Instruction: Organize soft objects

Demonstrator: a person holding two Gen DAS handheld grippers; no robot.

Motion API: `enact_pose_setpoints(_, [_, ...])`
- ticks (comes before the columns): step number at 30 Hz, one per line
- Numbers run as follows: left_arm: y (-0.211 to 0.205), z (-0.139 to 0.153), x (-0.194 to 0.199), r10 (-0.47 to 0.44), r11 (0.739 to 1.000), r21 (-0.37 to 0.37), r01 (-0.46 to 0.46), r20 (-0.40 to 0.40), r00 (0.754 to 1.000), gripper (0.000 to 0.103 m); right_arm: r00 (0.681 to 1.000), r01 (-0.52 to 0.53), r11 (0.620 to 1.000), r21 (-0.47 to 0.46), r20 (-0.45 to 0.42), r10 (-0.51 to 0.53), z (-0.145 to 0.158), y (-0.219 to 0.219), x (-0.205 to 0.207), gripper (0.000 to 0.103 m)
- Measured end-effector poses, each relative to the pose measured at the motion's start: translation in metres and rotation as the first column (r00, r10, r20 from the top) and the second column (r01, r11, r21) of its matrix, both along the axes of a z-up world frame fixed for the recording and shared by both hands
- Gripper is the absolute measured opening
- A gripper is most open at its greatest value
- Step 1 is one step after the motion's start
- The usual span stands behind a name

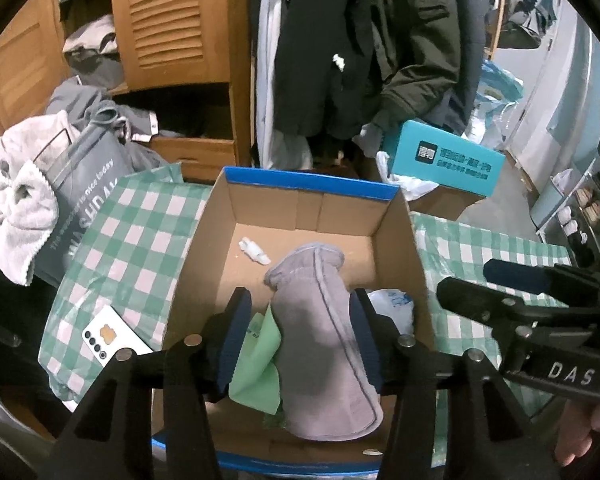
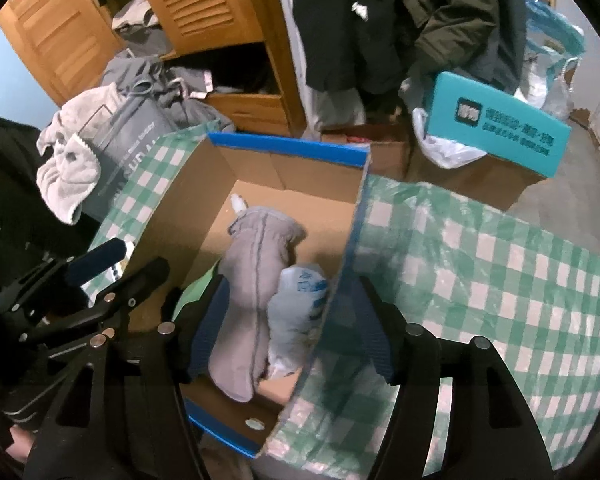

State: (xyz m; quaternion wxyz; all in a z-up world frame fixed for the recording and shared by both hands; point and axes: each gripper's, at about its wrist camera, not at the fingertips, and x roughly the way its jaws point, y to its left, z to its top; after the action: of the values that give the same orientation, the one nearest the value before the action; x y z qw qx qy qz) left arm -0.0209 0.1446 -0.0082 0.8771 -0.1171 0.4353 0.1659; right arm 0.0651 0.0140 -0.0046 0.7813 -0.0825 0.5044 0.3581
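Note:
An open cardboard box (image 1: 204, 248) with blue rims stands on a green-checked cloth (image 1: 140, 220). Inside lie a grey mitten (image 1: 320, 320), a green cloth piece (image 1: 260, 364), a pale plastic-wrapped bundle (image 1: 396, 308) and a small white scrap (image 1: 254, 250). My left gripper (image 1: 300, 332) is open above the box, its jaws either side of the mitten and green piece. My right gripper (image 2: 292, 328) is open, straddling the box's right wall (image 2: 340, 280), with the mitten (image 2: 252, 272) and bundle (image 2: 300, 304) between its fingers. It also shows at the right in the left wrist view (image 1: 540, 280).
A white phone (image 1: 108, 336) lies on the cloth left of the box. A grey laundry bag (image 1: 88, 184) with towels stands at the left. A teal box (image 1: 444, 156) sits behind on brown cartons. A wooden wardrobe (image 1: 168, 20) and hanging coats (image 1: 360, 40) fill the back.

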Motion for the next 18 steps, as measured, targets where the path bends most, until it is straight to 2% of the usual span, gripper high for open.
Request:
enact_pose_setpoints(1, [-0.002, 0.001, 0.0, -0.003, 1.0, 0.002, 0.003, 0.0, 1.0, 0.053, 1.0, 0.005, 1.0, 0.0, 0.008, -0.005, 0.002, -0.003, 0.0, 0.065])
enact_pose_setpoints(3, [-0.005, 0.004, 0.0, -0.01, 1.0, 0.003, 0.01, -0.001, 1.0, 0.065, 1.0, 0.013, 1.0, 0.003, 0.02, -0.013, 0.006, -0.008, 0.0, 0.066])
enact_pose_setpoints(11, [-0.02, 0.018, -0.001, -0.037, 0.999, 0.038, 0.036, 0.036, 0.999, 0.068, 0.998, 0.03, 0.999, 0.03, 0.061, -0.032, 0.023, -0.028, -0.002, 0.066])
enact_pose_setpoints(15, [-0.027, 0.023, 0.0, -0.052, 0.998, 0.047, 0.05, 0.043, 0.998, 0.079, 0.996, 0.04, 0.998, 0.038, 0.076, -0.043, 0.027, -0.039, -0.002, 0.066])
enact_pose_setpoints(18, [-0.034, 0.025, 0.002, -0.065, 0.996, 0.067, 0.062, 0.044, 0.997, 0.079, 0.995, 0.051, 0.998, 0.042, 0.085, -0.055, 0.029, -0.048, 0.0, 0.066])
